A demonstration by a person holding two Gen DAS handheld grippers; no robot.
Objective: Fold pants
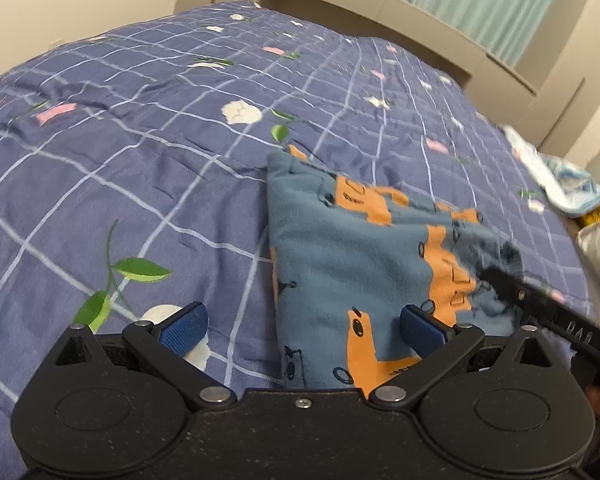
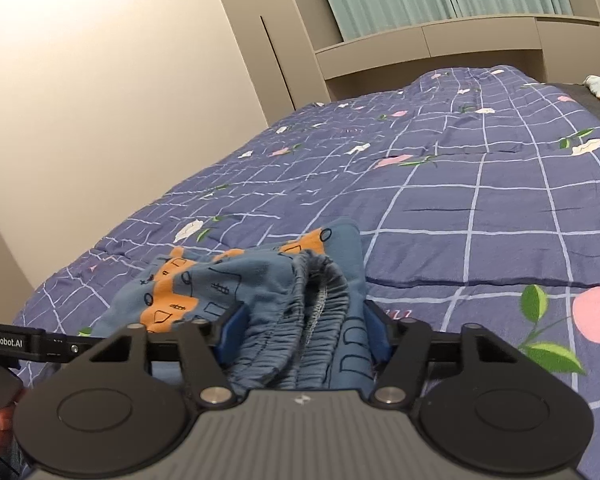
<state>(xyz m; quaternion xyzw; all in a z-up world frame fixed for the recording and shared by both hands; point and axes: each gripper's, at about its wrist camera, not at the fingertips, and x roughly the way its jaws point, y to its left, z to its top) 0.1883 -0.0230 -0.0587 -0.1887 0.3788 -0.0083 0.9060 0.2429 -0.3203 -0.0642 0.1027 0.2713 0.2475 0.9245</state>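
Getting the waistband end sorted is the step here. The pants [image 2: 260, 280] are bunched on the bedspread [image 2: 480, 208], elastic waistband [image 2: 320, 300] caught between the right gripper [image 2: 304, 332] pads, which look clamped on it. The left gripper [image 1: 304, 320] is spread wide, nothing held, fabric under one finger. Probably best if a matching edge is pinched first, then everything pulled flat.

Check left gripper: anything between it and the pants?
Nothing visible. The left gripper is open right over the near edge of the pants, with only the purple checked quilt beside them. The right gripper already has the gathered waistband between its fingers, off to the side.
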